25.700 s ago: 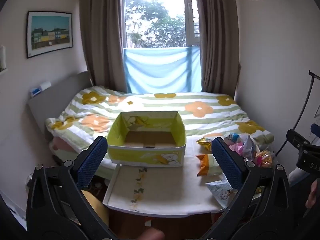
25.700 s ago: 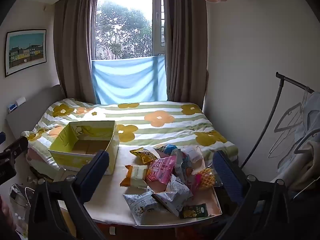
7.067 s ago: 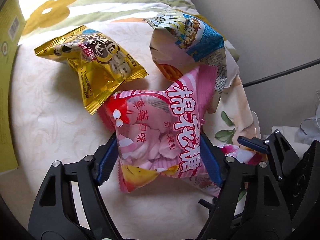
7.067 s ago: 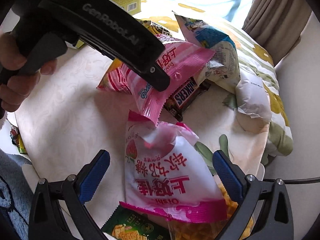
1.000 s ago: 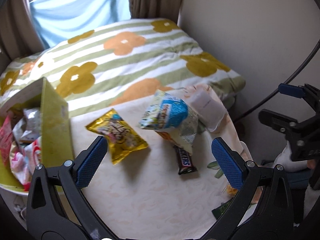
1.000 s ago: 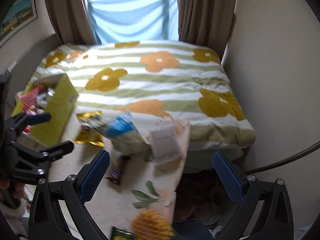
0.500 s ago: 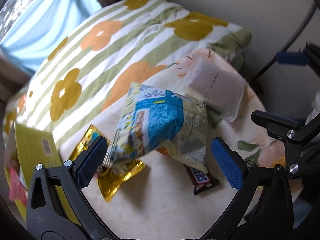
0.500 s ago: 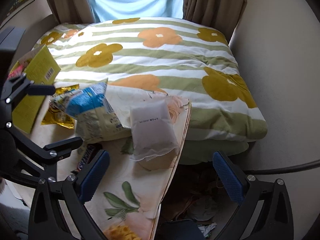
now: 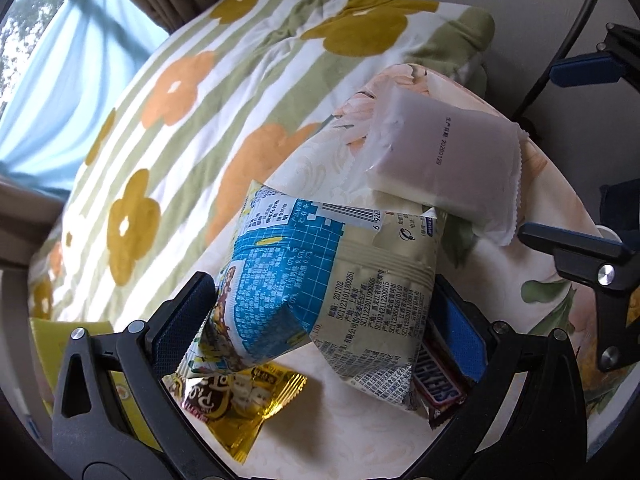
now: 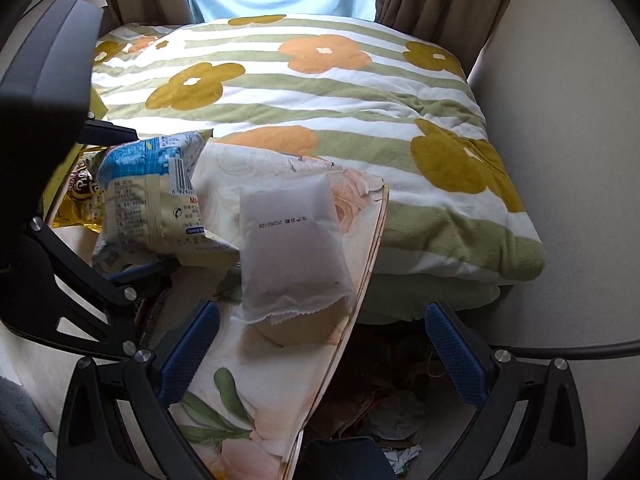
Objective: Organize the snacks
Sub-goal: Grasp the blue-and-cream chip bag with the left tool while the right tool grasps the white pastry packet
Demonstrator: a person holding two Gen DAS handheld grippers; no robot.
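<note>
In the left wrist view my left gripper (image 9: 320, 320) is closing around a blue and cream snack bag (image 9: 332, 280) on the table; its pads (image 9: 180, 320) touch the bag's two sides. A gold bag (image 9: 236, 404) and a Snickers bar (image 9: 438, 384) lie under it. A frosted white packet (image 9: 444, 160) lies behind. In the right wrist view my right gripper (image 10: 320, 356) is open and empty, hovering just in front of the white packet (image 10: 292, 240) at the table's right edge. The blue bag (image 10: 160, 196) shows at left.
The yellow box (image 9: 120, 380) peeks in at the left edge of the left wrist view. The floral tablecloth (image 10: 256, 400) ends at a right edge with clutter on the floor below. A flowered striped bed quilt (image 10: 320, 92) lies behind the table.
My left gripper has moved in and narrowed onto the blue and cream bag. My right gripper has come down closer to the white packet.
</note>
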